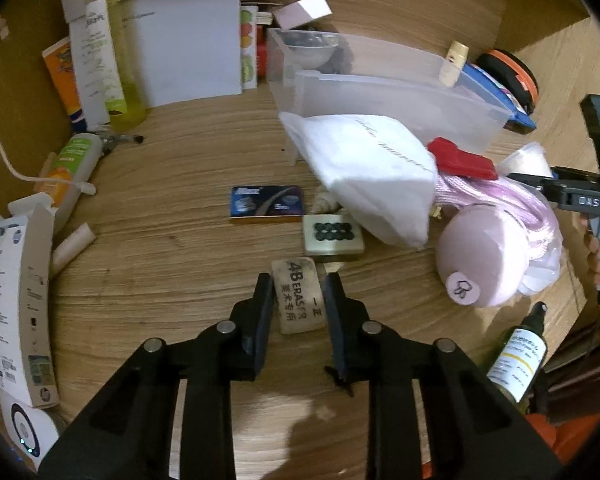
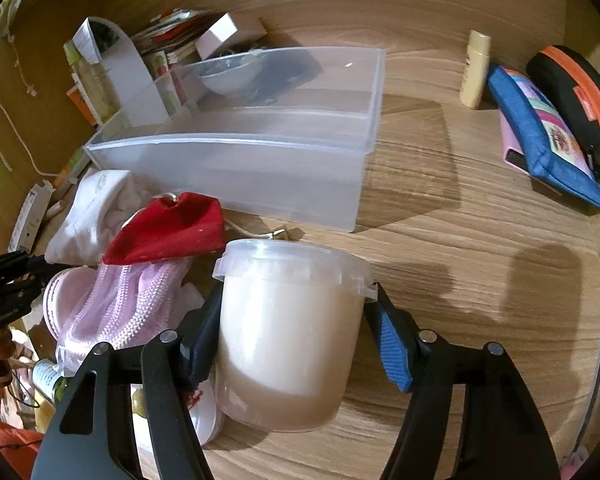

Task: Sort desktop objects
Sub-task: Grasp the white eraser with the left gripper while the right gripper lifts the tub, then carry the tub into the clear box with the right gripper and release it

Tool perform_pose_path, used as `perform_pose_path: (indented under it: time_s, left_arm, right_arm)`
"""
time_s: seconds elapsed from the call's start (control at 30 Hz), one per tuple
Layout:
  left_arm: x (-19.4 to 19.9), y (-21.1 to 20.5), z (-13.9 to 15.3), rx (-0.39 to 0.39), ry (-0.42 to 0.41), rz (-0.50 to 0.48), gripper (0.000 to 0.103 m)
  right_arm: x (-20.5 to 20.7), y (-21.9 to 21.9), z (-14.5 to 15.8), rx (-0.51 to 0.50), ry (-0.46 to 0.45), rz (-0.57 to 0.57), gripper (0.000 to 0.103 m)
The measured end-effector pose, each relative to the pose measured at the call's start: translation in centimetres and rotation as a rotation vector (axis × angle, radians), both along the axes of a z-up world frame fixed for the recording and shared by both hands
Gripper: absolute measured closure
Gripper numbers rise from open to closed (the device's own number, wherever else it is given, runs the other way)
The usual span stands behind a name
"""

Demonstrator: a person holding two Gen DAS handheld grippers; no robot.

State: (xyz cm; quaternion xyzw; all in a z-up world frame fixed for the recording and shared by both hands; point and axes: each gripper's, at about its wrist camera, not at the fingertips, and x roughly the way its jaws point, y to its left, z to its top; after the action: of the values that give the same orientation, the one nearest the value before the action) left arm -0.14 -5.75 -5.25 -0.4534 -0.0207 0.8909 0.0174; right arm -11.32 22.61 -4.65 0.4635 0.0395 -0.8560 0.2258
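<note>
Two tools work the wooden counter (image 1: 160, 248) at once. Left tool (image 1: 298, 300) pinches the flat beige eraser with black lettering (image 1: 299, 302) lying between its fingers. Right tool (image 2: 296, 320) brackets the lidded translucent plastic tub of creamy stuff (image 2: 290, 332), seemingly gripping it, probably bound for the clear plastic bin (image 2: 260, 160) just beyond.
</note>
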Motion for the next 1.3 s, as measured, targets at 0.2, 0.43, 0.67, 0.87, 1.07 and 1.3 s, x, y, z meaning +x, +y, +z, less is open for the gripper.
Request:
perform_pose_path:
  time_s: [0.2,0.43,0.67,0.87,1.07,1.3]
  left_arm:
    - [0.6,-0.5,1.4,-0.018,0.050,0.013,0.078]
    - [0.9,-0.9,3.4,-0.004,0.108,0.035,0.078]
    - [-0.1,-0.8,5.5,0.011,0.174,0.033,0.078]
    - [-1.9,0.1,7.2,0.010,0.215,0.008,0.078]
    - [-4.7,0.6,8.2,0.050,0.212,-0.031,0.078]
    - [-7.5,1.4,9.2,0.054,0.231,-0.061,0.078]
  right_arm:
    - [0.7,1.3,1.4,-0.030,0.040,-0.030,0.041]
    - [1.1,2.1,3.1,-0.060,0.081,-0.051,0.042]
    - [1.2,2.3,4.8,-0.073,0.126,-0.052,0.042]
    - [0.6,2.4,6.2,-0.089,0.150,-0.056,0.042]
    - [-0.3,2.0,7.3,-0.077,0.185,-0.055,0.042]
    - [-2.0,1.6,8.6,-0.086,0.215,-0.056,0.042]
